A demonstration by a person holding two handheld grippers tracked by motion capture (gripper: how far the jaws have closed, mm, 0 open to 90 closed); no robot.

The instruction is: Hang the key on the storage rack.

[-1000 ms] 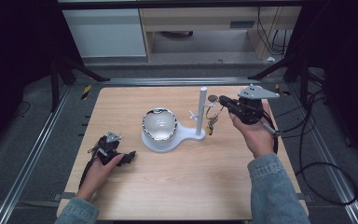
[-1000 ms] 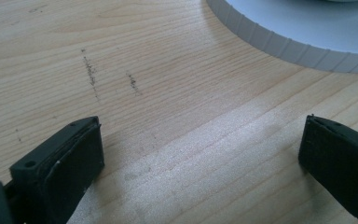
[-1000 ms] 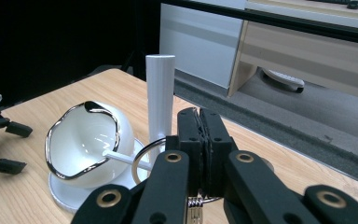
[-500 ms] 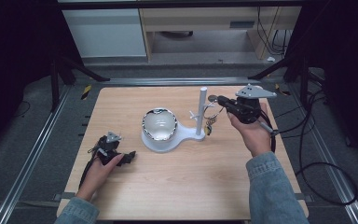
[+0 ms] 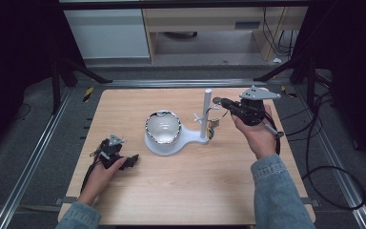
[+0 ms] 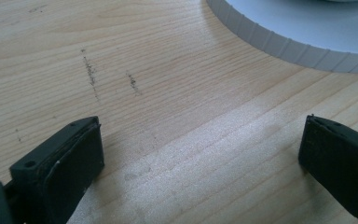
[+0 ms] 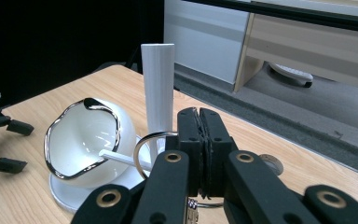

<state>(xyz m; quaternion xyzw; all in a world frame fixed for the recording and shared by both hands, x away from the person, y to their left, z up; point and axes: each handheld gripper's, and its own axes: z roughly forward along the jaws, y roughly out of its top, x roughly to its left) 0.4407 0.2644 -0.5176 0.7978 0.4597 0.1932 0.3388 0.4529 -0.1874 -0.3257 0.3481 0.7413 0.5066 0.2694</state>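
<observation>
While the left gripper (image 5: pixel 124 160) lies low on the table (image 5: pixel 181 195) toward the near left corner, its jaws stand wide apart with only bare wood between them, and in the left gripper view the ribbed rim of the white stand (image 6: pixel 303 37) shows just beyond them. Bare wood runs along the whole near edge between the two forearms, and more lies left of the stand out to the left edge. Farther in, around the middle of the table, the stand's round base carries a white bowl (image 5: pixel 162 127) with a chrome rim, its mouth tipped up and toward the near side. Right of the bowl, on a tongue of the same base, a white post (image 5: pixel 206 114) rises upright, its long axis vertical, with thin pegs sticking out sideways. Beside the post, toward the right edge, the right gripper (image 5: pixel 220 101) is held above the wood, pointing left at the post, its jaws pressed together on a thin metal ring (image 7: pixel 151 149). This ring stands on edge against the post's near face, looped by a peg, with a small charm hanging under it. Beyond the post the wood is bare up to the far edge.
</observation>
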